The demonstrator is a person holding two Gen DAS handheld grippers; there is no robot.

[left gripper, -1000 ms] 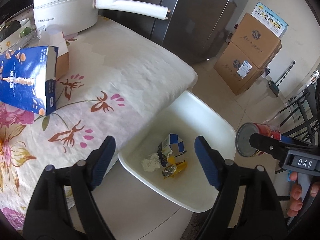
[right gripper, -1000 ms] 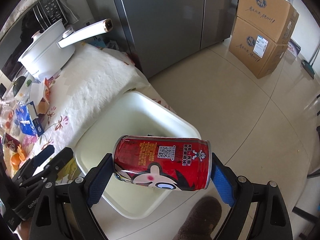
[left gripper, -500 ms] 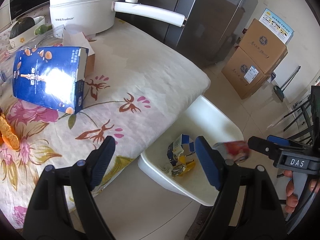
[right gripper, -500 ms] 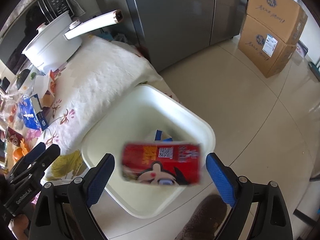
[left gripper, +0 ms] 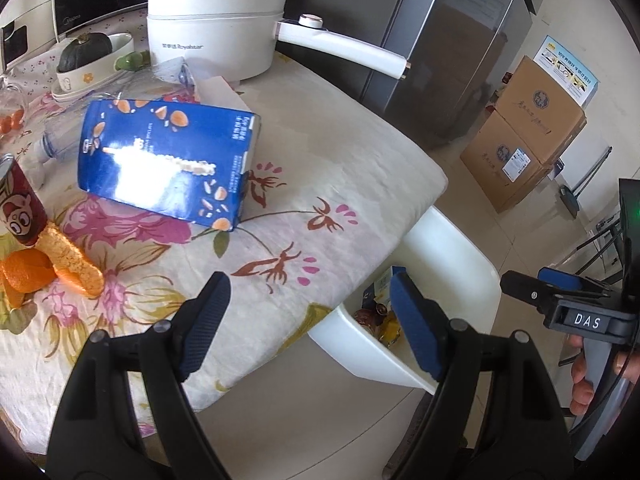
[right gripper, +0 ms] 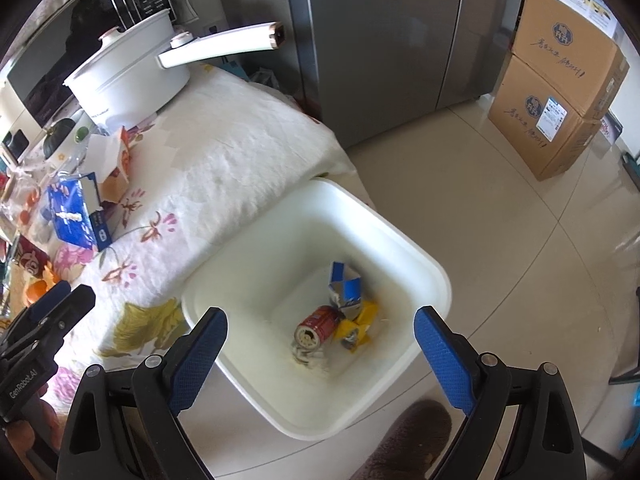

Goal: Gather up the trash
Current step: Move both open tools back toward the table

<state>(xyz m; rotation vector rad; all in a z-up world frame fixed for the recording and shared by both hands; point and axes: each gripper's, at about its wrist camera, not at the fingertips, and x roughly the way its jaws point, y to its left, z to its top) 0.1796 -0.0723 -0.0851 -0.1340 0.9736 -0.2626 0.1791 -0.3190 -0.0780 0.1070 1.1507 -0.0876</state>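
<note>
A white bin (right gripper: 408, 240) stands on the floor beside the table. Inside lie a red can (right gripper: 316, 326), a crumpled blue-and-white carton (right gripper: 344, 284), a yellow wrapper (right gripper: 358, 322) and white paper. My right gripper (right gripper: 320, 344) is open and empty above the bin. My left gripper (left gripper: 308, 316) is open and empty over the table edge, the bin (left gripper: 452, 240) partly behind its right finger. On the floral tablecloth (left gripper: 320, 152) lie a blue box (left gripper: 168, 164), another red can (left gripper: 18, 204), orange peel (left gripper: 28, 276) and a crusty snack stick (left gripper: 74, 260).
A white electric pot (left gripper: 216, 20) with a long handle stands at the table's back. A dish with a squash (left gripper: 86, 56) is at the back left. A steel fridge (right gripper: 380, 40) and stacked cardboard boxes (right gripper: 560, 92) stand beyond the bin.
My right gripper opened and the red can fell into the bin. My left gripper swung left from over the bin toward the table, bringing the blue box and a second can into view.
</note>
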